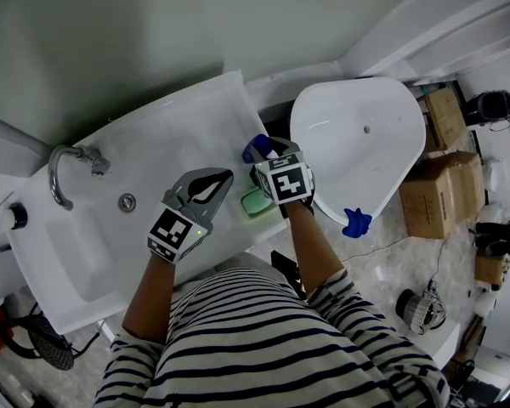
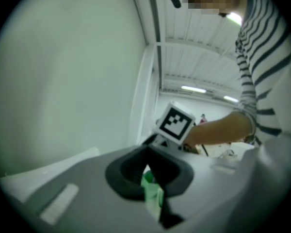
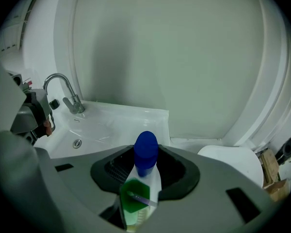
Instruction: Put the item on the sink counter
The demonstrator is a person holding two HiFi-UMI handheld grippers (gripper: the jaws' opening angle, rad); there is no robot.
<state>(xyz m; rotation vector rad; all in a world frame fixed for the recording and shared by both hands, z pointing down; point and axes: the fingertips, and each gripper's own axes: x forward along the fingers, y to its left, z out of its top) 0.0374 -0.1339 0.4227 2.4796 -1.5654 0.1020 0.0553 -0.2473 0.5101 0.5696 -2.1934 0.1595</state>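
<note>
Right gripper (image 3: pixel 144 181): 2 fingers pinch the blue-capped bottle (image 3: pixel 145 155) by its body, cap projecting past the tips, evidently to lower it onto the sink counter (image 3: pixel 136 114) ahead. Left gripper (image 2: pixel 148 168): fingers pressed together, empty, idle beside the bottle.

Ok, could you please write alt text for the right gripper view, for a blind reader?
The right gripper holds a white and green bottle with a blue cap between its jaws. Beyond it is a white sink with a chrome tap.
</note>
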